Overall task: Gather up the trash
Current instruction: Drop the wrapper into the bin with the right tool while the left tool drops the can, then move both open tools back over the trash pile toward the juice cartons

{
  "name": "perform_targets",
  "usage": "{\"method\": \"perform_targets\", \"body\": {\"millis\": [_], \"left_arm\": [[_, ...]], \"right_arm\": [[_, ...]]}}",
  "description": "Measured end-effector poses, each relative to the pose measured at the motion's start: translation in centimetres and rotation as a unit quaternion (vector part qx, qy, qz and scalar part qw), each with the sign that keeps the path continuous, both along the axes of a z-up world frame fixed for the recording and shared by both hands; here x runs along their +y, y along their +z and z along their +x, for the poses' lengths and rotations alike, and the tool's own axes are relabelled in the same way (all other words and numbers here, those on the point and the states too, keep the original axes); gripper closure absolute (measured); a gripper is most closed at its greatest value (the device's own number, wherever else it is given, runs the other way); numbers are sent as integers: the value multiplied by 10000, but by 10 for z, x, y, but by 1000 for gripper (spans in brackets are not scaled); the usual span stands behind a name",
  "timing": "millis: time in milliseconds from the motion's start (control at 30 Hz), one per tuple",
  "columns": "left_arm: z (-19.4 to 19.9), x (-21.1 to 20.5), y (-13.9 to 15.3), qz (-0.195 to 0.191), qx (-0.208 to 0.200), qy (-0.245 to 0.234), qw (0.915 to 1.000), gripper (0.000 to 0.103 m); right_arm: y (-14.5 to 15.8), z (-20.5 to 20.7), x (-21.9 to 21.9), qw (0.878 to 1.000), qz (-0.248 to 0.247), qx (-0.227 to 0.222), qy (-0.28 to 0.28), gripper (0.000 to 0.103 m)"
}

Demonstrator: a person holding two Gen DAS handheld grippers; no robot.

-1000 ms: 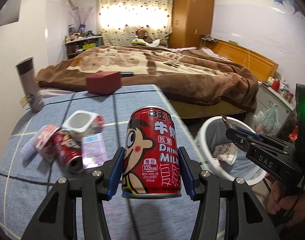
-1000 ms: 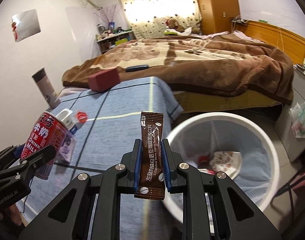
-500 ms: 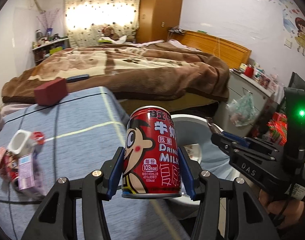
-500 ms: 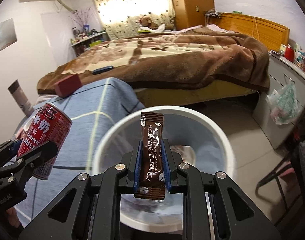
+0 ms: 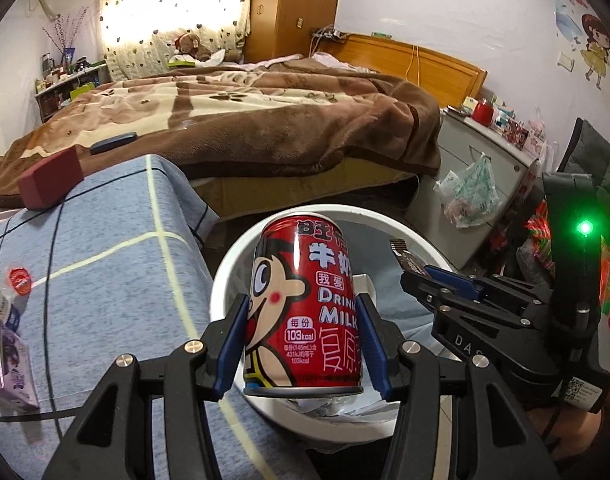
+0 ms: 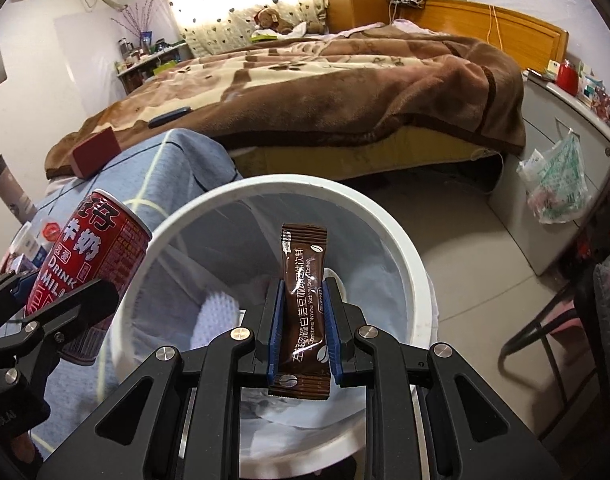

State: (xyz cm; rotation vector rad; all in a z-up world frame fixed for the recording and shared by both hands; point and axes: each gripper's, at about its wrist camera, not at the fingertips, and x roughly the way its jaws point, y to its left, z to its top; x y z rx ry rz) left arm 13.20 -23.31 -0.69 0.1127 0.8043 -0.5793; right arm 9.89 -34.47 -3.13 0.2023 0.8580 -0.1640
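My left gripper (image 5: 301,340) is shut on a red milk drink can (image 5: 303,304) and holds it upright over the near rim of the white trash bin (image 5: 233,256). The can also shows in the right wrist view (image 6: 81,276), at the bin's left edge. My right gripper (image 6: 303,320) is shut on a brown coffee sachet (image 6: 303,312) and holds it upright above the open white trash bin (image 6: 401,240). The bin is lined with a bag and has crumpled paper inside. The right gripper also shows in the left wrist view (image 5: 417,276), over the bin's right side.
A table with a blue-grey cloth (image 5: 117,280) lies left of the bin, with a purple carton (image 5: 9,364), a red lid (image 5: 19,280) and a red box (image 5: 51,178) on it. A bed with a brown blanket (image 5: 265,120) stands behind. A grey cabinet (image 5: 477,168) with a hanging bag is at right.
Both grippers have swung right from the table to over the bin, each still holding its item. The bin now fills the middle of both views.
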Motion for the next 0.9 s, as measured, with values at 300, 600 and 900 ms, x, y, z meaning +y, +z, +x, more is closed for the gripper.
{"method": "perform_targets", "body": {"millis": [300,600,900], "left_arm": [[5,-8,-9,10,164,-72,9998,47],[6,4,-5,-22,128,84,9999,41],[-3,24,7,-126,-3,230,9997,41]], "right_arm": [[-8,2,-8,9998,26,188,11,81],[-3,-4,-6,9999,81,76,-14,57],[6,-8,6,9999,95,-75,-11,57]]}}
